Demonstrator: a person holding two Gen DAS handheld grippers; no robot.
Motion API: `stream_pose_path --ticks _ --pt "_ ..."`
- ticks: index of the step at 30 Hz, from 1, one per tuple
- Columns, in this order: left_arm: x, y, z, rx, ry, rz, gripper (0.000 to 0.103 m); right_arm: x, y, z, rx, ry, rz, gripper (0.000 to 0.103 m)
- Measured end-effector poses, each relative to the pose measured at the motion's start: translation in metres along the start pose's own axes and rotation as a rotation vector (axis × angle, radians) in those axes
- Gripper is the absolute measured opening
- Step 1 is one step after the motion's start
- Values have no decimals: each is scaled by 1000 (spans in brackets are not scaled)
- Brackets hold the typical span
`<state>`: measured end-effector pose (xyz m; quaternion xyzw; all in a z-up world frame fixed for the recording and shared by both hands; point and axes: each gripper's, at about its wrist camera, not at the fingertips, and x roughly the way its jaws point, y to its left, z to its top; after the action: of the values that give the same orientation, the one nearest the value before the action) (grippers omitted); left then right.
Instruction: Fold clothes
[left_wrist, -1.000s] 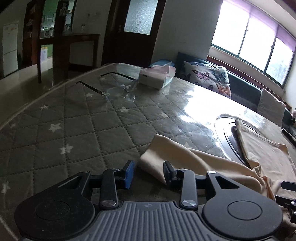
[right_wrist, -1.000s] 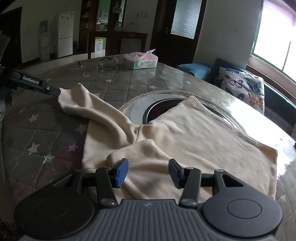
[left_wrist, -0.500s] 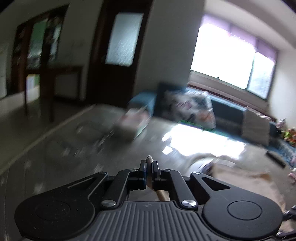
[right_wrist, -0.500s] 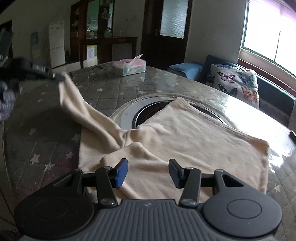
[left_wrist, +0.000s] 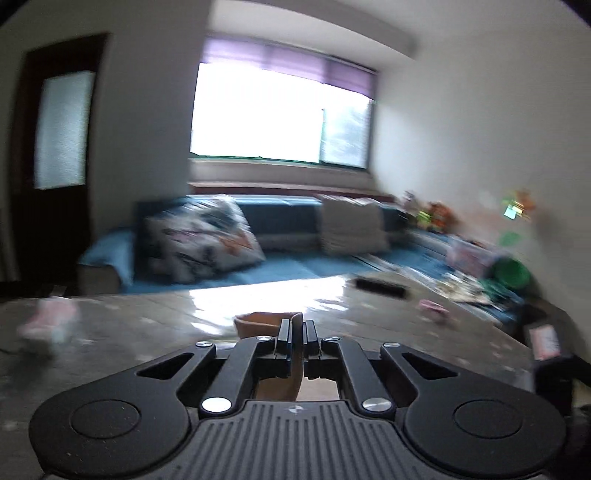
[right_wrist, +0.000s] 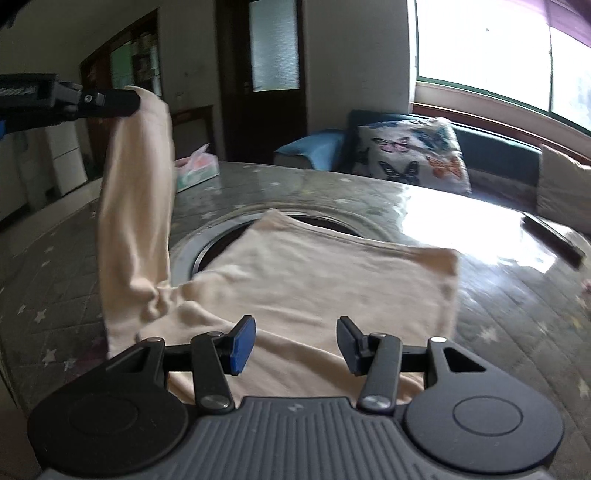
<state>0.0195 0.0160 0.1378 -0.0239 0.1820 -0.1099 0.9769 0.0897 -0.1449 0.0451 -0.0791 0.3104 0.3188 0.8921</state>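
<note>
A cream shirt (right_wrist: 317, 273) lies spread on the round table, over its dark centre ring. My left gripper (left_wrist: 297, 328) is shut on the end of the shirt's sleeve (left_wrist: 269, 320). In the right wrist view the left gripper (right_wrist: 135, 101) holds that sleeve (right_wrist: 136, 221) lifted high above the table at the left, hanging down to the shirt's body. My right gripper (right_wrist: 295, 341) is open and empty, low over the near edge of the shirt.
A tissue box (right_wrist: 195, 168) stands at the far left of the star-patterned table (right_wrist: 517, 325). A dark remote (right_wrist: 554, 240) lies at the right edge. A blue sofa with a butterfly cushion (right_wrist: 410, 155) runs behind the table under the window.
My left gripper shut on the sleeve end and lifted it high off the table, swinging right. The right gripper stayed open over the shirt's near edge.
</note>
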Motion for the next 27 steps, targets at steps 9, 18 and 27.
stream_pose_path --ticks 9,18,27 --pt "28 -64 -30 141 117 -182 29 -7 -35 -29 88 50 -38 49" --pt "-6 26 -83 93 251 60 38 -27 -55 -48 102 68 -73 49" --pt "-20 58 -129 65 355 117 38 -46 -70 -37 213 25 -41 41"
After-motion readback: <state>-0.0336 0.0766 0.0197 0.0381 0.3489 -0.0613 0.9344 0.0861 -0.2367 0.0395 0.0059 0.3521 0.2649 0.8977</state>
